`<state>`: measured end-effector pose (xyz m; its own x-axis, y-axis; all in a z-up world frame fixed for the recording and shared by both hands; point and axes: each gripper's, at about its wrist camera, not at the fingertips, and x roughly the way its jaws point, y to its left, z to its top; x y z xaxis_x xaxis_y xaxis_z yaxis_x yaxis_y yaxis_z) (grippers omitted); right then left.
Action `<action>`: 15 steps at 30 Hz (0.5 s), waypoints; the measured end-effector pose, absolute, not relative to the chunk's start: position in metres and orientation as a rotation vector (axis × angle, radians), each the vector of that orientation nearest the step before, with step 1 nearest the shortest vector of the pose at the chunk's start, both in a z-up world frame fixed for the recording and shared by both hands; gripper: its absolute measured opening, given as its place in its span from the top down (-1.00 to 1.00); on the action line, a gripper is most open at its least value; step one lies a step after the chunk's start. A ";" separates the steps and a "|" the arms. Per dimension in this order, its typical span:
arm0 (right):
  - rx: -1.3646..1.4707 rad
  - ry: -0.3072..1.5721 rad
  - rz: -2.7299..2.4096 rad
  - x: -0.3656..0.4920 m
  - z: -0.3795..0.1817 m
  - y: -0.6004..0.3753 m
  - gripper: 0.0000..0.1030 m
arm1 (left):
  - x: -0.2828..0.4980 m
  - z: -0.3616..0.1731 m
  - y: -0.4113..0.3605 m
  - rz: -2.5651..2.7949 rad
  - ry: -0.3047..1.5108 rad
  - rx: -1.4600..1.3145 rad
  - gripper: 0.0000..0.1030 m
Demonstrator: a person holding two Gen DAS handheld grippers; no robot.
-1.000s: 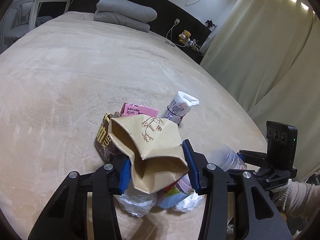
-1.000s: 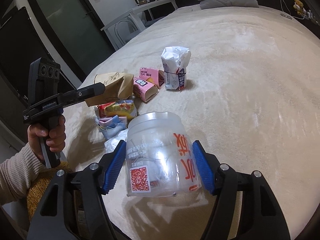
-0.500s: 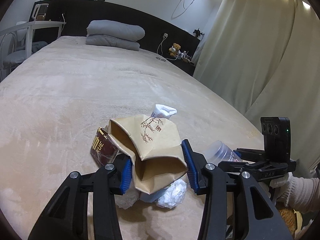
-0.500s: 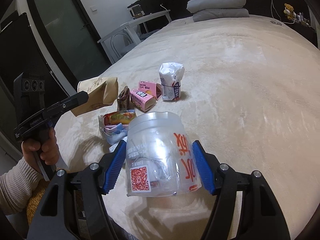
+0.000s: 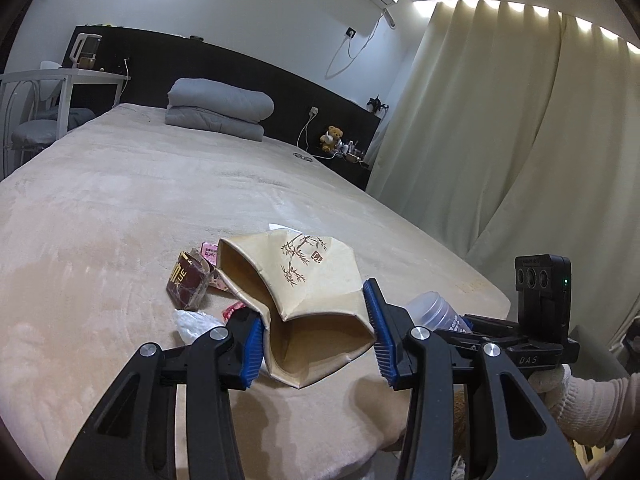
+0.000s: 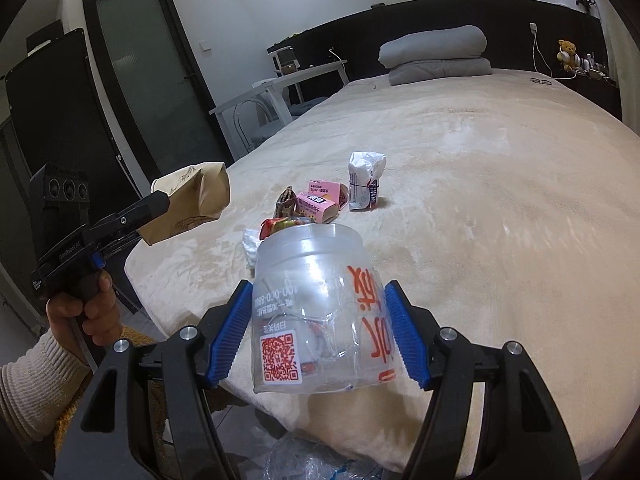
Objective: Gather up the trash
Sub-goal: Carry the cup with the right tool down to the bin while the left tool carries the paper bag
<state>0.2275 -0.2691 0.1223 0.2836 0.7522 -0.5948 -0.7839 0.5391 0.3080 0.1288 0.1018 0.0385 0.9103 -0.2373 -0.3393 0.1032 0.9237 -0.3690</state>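
The bed (image 6: 500, 208) fills both views under a beige plush cover, with the remaining litter gathered near its near-left corner. The step in hand looks like a carry-off: 2 pieces are lifted clear of the bed, and the next move likely calls for taking both to a bin or bag and releasing them there. A crumpled clear plastic sheet (image 6: 320, 462) shows on the floor below the bed edge, but whether it is the collecting bag cannot be told.

The right gripper (image 6: 320, 330) has its fingers pinching a clear plastic tub (image 6: 316, 300) with red lettering and a QR label; it appears nearly empty, with only a small scrap at the bottom. The left gripper (image 5: 316, 344) has its fingers pinching a tan paper bag (image 5: 296, 292) printed with bamboo, its mouth gaping and nothing visible inside.

Left on the bed are a white wrapped packet (image 6: 365, 182), 2 pink cartons (image 6: 320, 202), a brown wrapper (image 5: 188, 282) and small crumpled bits.
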 end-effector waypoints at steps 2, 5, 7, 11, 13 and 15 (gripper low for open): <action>-0.041 0.757 1.025 0.216 0.124 -0.277 -0.30 | 0.117 0.038 0.097 -0.182 0.376 -0.357 0.15; -0.036 0.739 1.017 0.201 0.127 -0.287 -0.30 | 0.098 0.037 0.088 -0.182 0.362 -0.367 0.15; -0.024 0.736 1.011 0.192 0.128 -0.294 -0.30 | 0.086 0.035 0.081 -0.182 0.355 -0.367 0.15; -0.024 0.732 0.997 0.170 0.125 -0.303 -0.30 | 0.063 0.029 0.067 -0.184 0.351 -0.369 0.15; -0.029 0.733 0.992 0.162 0.124 -0.306 -0.30 | 0.052 0.025 0.060 -0.185 0.352 -0.369 0.15; -0.030 0.734 0.989 0.152 0.122 -0.309 -0.30 | 0.042 0.023 0.053 -0.183 0.351 -0.361 0.15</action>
